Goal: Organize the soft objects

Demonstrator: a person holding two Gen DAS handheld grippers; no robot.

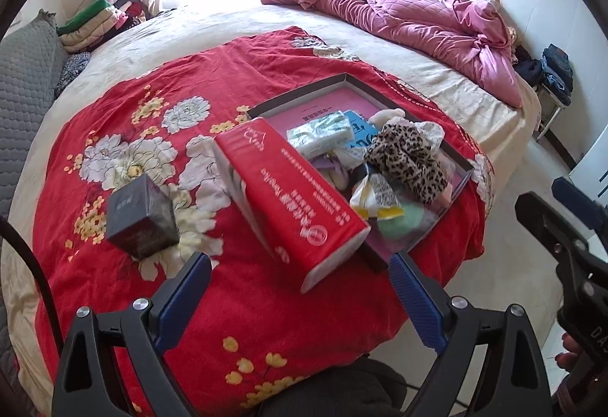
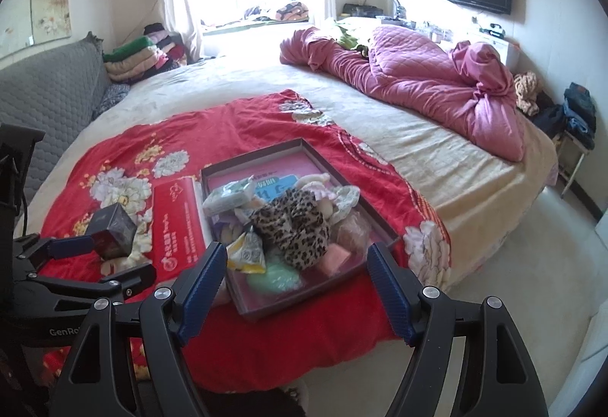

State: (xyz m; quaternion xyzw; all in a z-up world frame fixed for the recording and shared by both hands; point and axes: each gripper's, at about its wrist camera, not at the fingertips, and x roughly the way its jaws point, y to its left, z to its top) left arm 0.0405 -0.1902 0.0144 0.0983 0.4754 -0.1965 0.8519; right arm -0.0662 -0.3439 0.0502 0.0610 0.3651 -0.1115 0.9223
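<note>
On the bed, a shallow dark tray [image 1: 304, 90] [image 2: 250, 155] holds a leopard-print cloth [image 1: 406, 158] [image 2: 292, 227], a pale tissue pack [image 1: 319, 134] [image 2: 224, 198], a snack packet [image 1: 376, 195], a green pad [image 1: 399, 223] [image 2: 277, 278] and other soft bits. A long red tissue pack [image 1: 288, 196] [image 2: 178, 223] leans on the tray's left rim. A dark box [image 1: 142, 215] [image 2: 114, 227] sits further left. My left gripper [image 1: 300, 259] [image 2: 121, 255] hangs open just short of the red pack. Before the tray's near edge my right gripper [image 2: 296, 251] [image 1: 551, 204] is open, holding nothing.
A red floral blanket [image 1: 152, 120] covers the near part of the bed. A pink quilt [image 1: 418, 18] lies bunched at the far right, and folded clothes [image 1: 102, 18] are stacked at the far left. A grey padded headboard [image 1: 26, 75] lines the left. Pale floor [image 2: 532, 265] lies right.
</note>
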